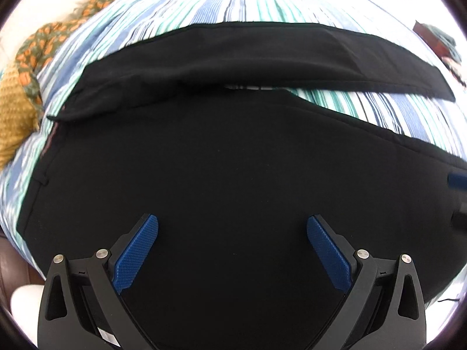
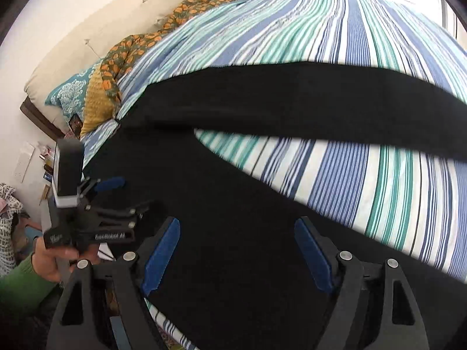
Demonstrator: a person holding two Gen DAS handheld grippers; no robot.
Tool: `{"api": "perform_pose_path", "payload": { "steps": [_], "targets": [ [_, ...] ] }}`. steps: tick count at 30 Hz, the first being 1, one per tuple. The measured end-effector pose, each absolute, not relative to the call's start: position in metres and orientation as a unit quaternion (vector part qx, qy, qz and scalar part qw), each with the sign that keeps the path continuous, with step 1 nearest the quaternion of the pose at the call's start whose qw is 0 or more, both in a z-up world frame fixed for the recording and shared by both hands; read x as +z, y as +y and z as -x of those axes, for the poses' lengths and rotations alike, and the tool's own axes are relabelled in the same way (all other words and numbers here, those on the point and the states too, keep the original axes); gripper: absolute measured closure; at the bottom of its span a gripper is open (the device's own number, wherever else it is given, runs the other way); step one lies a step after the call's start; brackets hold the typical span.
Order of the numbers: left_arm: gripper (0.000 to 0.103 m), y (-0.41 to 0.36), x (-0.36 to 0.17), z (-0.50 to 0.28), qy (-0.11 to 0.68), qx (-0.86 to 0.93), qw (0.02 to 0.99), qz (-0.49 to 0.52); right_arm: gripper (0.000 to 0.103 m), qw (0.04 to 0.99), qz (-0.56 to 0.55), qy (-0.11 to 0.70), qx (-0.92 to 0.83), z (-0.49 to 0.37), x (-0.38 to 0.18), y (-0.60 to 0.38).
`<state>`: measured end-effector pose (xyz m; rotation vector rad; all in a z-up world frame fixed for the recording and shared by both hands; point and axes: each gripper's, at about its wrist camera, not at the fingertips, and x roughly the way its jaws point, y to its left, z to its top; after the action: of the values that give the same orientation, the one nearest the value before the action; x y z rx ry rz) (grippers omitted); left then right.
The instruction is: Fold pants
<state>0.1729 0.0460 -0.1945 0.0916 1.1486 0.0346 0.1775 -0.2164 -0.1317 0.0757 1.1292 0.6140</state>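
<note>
Black pants (image 1: 219,160) lie spread on a striped bed, waist to the left, the two legs running right and parting in a V. The far leg (image 1: 262,49) lies across the bed; the near leg (image 2: 233,233) fills the foreground. My left gripper (image 1: 232,227) is open and empty just above the near leg's upper part. My right gripper (image 2: 236,233) is open and empty over the same near leg, further right. The left gripper (image 2: 113,183) also shows in the right wrist view, held by a hand in a green sleeve. A blue fingertip (image 1: 456,180) of the right gripper shows at the left wrist view's right edge.
The bed has a blue, green and white striped cover (image 2: 364,175). An orange-and-green patterned cloth (image 2: 140,43) and pillows, one mustard (image 2: 96,99) and one teal (image 2: 70,93), lie along the bed's left side. A cream wall (image 2: 87,14) stands behind. Clutter (image 2: 11,204) lies on the floor at left.
</note>
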Motion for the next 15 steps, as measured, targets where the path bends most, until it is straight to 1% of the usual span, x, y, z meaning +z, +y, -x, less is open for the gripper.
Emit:
{"api": "perform_pose_path", "payload": {
  "steps": [2, 4, 7, 9, 11, 12, 15],
  "targets": [
    [0.001, 0.046, -0.18, -0.176, 0.524, 0.014, 0.851, -0.041, 0.022, 0.79, -0.035, 0.551, 0.268, -0.159, -0.149, -0.225],
    [0.001, 0.054, -0.163, -0.187, 0.499, 0.021, 0.866, -0.038, 0.023, 0.788, -0.04, 0.56, 0.254, -0.146, -0.155, -0.233],
    [0.001, 0.079, -0.144, -0.218, 0.468, 0.065, 0.88, -0.036, 0.022, 0.801, -0.029, 0.545, 0.246, -0.159, -0.141, -0.24],
    [0.001, 0.108, -0.139, -0.243, 0.448, 0.106, 0.888, -0.018, 0.022, 0.814, -0.017, 0.526, 0.246, -0.186, -0.123, -0.235],
    [0.001, 0.136, -0.146, -0.26, 0.434, 0.155, 0.888, -0.014, 0.022, 0.824, -0.005, 0.507, 0.252, -0.219, -0.102, -0.223],
    [0.001, 0.15, -0.155, -0.267, 0.433, 0.187, 0.881, -0.016, 0.02, 0.827, 0.001, 0.499, 0.261, -0.236, -0.093, -0.214],
    [0.001, 0.186, -0.185, -0.267, 0.454, 0.234, 0.86, 0.005, 0.017, 0.824, 0.013, 0.49, 0.286, -0.293, -0.081, -0.179]
  ]
}}
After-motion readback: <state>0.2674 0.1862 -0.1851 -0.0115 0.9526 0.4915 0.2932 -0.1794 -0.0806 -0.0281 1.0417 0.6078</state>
